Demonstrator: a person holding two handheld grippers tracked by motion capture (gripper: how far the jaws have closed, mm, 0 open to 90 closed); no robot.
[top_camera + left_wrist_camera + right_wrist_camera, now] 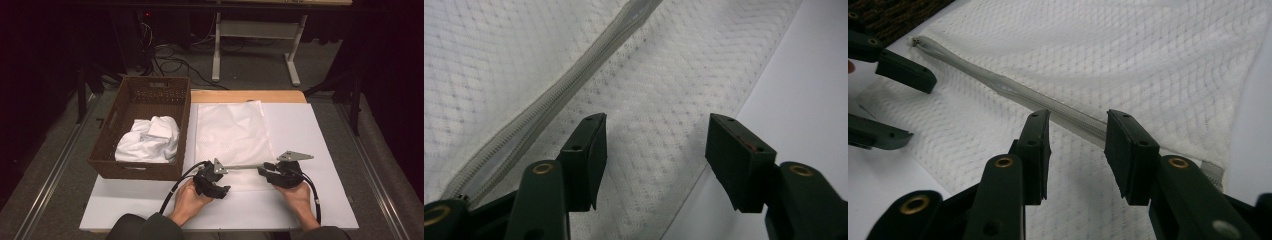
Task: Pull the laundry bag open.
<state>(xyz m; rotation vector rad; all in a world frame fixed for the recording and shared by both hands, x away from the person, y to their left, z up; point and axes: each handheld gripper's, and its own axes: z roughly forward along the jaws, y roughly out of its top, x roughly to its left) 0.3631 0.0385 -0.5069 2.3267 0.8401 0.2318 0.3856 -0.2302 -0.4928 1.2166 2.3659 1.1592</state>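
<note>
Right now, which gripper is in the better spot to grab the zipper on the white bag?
Right, probably. The right gripper has open jaws either side of the zipper. The left gripper is open over bare mesh of the bag, with the zipper off to one side.

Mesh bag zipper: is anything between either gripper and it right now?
Nothing visible. The right gripper hangs open straight over the zipper of the mesh bag. The left gripper is open over bare mesh near the bag's edge, the zipper just beside it.
</note>
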